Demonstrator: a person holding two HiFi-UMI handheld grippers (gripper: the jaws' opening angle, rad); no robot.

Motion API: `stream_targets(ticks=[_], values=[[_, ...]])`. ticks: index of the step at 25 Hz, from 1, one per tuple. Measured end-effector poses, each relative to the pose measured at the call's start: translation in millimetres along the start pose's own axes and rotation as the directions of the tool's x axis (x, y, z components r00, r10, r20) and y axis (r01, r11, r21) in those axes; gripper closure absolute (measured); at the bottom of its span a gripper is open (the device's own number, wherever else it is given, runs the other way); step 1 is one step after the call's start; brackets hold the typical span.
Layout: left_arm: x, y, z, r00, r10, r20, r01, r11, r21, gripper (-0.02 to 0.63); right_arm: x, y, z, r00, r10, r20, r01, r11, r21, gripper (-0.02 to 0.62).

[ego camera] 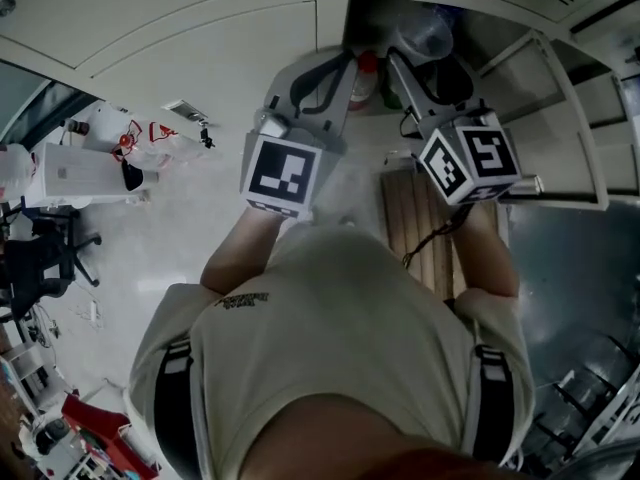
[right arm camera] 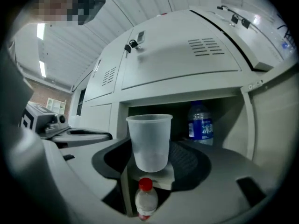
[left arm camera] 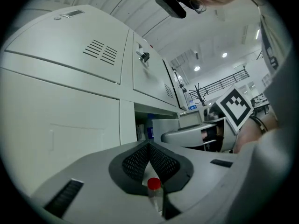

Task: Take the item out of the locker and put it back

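Note:
A clear plastic cup [right arm camera: 149,141] stands upright between the pads of my right gripper [right arm camera: 149,158], which is shut on it just in front of the open locker compartment [right arm camera: 247,125]. In the head view the cup [ego camera: 427,30] is at the compartment's mouth, held by the right gripper [ego camera: 432,63]. A small red-capped bottle [right arm camera: 145,200] shows below the jaws, and it also appears as the bottle [ego camera: 365,76] in the head view. My left gripper [left arm camera: 149,148] has its mesh pads meeting at the tip, with nothing between them. The same red-capped bottle [left arm camera: 154,186] lies beyond it.
A blue-labelled water bottle [right arm camera: 201,122] stands at the back of the compartment. The locker door [ego camera: 565,118] hangs open to the right. Shut locker doors [left arm camera: 70,69] fill the left side. A wooden slatted piece [ego camera: 415,228] lies below, and an office chair [ego camera: 40,253] stands far left.

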State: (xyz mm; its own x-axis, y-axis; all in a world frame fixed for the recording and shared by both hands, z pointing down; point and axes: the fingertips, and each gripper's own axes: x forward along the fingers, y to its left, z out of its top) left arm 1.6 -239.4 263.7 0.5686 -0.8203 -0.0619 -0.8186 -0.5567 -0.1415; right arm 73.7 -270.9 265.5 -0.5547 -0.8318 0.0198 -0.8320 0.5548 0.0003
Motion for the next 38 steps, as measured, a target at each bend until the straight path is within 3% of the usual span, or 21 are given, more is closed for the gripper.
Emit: stream_targets(ticks=[7, 19, 24, 38], values=[[14.3, 6.9, 3.3, 0.999, -0.006, 0.035, 0.007, 1.000, -0.025, 0.594, 52.3, -20.3, -29.7, 0.995, -0.069, -0.068, 0.059, 0.989, -0.136, 0.339], [27.5, -10.2, -19.2, 0.999, -0.038, -0.003, 0.038, 0.999, -0.034, 0.594, 92.5, -42.9, -88.2, 0.977, -0.043, -0.211, 0.042, 0.999, -0.007, 0.337], [31.6, -16.8, -32.3, 0.997, -0.077, -0.018, 0.074, 0.990, -0.116, 0.594, 96.8, -41.0, -98.7, 0.972, -0.030, -0.233, 0.031, 1.000, 0.000, 0.333], [31.0, -22.1, -45.8, 0.995, -0.086, -0.054, 0.079, 0.988, -0.129, 0.594, 88.2, -45.6, -94.4, 0.977, -0.024, -0.213, 0.036, 0.998, 0.054, 0.302]])
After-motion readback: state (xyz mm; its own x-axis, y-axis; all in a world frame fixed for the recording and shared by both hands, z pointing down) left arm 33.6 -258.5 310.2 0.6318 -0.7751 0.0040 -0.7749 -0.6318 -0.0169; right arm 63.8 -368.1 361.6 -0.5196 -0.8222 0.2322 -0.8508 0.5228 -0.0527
